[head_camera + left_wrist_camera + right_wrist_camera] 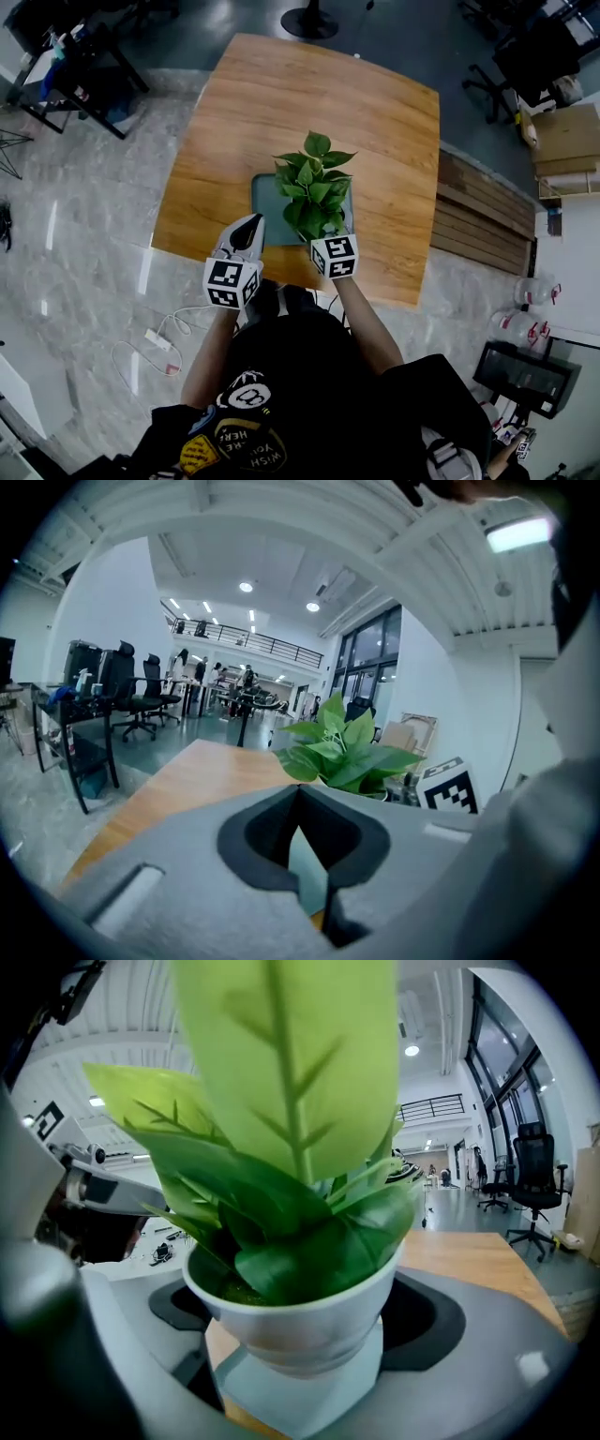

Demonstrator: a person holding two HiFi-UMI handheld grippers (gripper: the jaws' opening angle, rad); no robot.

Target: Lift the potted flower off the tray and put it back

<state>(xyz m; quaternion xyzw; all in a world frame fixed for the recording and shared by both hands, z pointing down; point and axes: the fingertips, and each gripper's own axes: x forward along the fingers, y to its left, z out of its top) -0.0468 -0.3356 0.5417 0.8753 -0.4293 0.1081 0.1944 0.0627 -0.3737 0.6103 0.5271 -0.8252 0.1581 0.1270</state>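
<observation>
Head view: left tool (pixel 251 227) pinched together, empty, at near-left edge of tray (pixel 266 208); potted flower (pixel 312 186) over tray's right half, just right of it, pot clamped in right tool (pixel 328 238); lifted or resting, unclear

left gripper (pixel 249 228): jaws together, nothing between | right gripper (pixel 326 239): jaws pressed on flower pot (pixel 300 1321) | forearms: bare, both extended forward | grippers: side by side, apart
</observation>
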